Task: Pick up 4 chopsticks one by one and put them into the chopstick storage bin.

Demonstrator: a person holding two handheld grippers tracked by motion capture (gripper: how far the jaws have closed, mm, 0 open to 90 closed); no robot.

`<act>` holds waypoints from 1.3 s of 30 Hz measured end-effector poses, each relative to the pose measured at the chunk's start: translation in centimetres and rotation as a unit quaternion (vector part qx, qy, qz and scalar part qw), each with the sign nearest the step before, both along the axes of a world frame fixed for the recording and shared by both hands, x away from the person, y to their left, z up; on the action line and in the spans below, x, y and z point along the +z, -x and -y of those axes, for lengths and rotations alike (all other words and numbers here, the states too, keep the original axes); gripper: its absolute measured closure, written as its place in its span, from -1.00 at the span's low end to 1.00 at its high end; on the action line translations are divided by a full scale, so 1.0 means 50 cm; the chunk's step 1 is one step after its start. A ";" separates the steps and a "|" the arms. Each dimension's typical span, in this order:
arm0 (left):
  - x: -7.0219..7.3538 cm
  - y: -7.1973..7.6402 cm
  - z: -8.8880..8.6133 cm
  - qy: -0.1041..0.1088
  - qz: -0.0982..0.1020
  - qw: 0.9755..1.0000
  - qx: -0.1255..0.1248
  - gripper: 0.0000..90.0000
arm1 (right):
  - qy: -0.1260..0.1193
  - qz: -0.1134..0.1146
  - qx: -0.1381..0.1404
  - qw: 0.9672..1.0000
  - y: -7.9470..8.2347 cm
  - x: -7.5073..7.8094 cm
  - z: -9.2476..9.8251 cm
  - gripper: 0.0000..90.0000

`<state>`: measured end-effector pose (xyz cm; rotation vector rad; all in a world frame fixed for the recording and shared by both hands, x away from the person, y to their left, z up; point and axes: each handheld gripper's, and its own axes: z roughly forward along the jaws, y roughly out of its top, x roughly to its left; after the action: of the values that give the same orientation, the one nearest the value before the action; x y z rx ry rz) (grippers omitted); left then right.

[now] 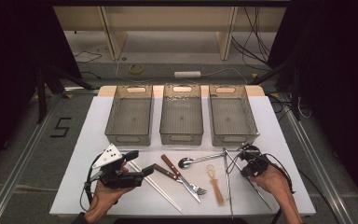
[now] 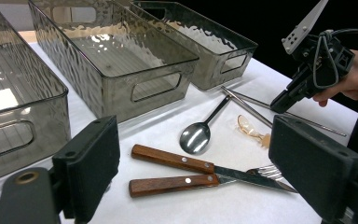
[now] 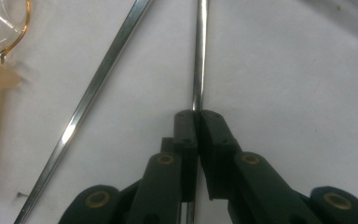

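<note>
My right gripper (image 1: 244,174) is shut on a thin metal chopstick (image 3: 199,51) that lies on the white table top; in the right gripper view (image 3: 197,115) the two pads pinch the rod between them. A second metal chopstick (image 3: 91,100) lies slantwise just to its left. My left gripper (image 1: 142,165) hovers at the front left with its jaws wide open and nothing in them (image 2: 200,186). Ahead of it lie a wooden-handled knife (image 2: 172,159), a wooden-handled fork (image 2: 168,185) and a steel spoon (image 2: 195,138).
Three smoky clear bins (image 1: 129,138) (image 1: 181,138) (image 1: 233,138) stand in a row at the back of the table. A pair of white chopsticks (image 1: 157,188) lies beside the left hand. A clear amber spoon with a pale handle (image 1: 215,184) lies between the fork and the metal chopsticks.
</note>
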<state>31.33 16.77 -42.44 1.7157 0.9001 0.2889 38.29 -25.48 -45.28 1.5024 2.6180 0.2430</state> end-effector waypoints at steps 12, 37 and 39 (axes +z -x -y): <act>0.001 0.000 0.000 0.002 0.001 1.000 0.001 -0.65 | 0.002 0.004 0.004 1.000 -0.001 0.003 0.009 0.92; -0.001 -0.004 0.004 -0.001 -0.005 1.000 -0.007 -0.65 | -0.045 0.068 0.115 0.990 0.028 0.098 -0.066 0.92; -0.001 -0.004 0.006 -0.002 -0.006 1.000 -0.009 -0.65 | -0.047 0.071 0.130 0.988 0.031 0.104 -0.082 0.92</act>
<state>31.53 16.49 -42.46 1.7293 0.8926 0.2693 36.74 -21.37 -40.08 1.1177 2.7129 0.4846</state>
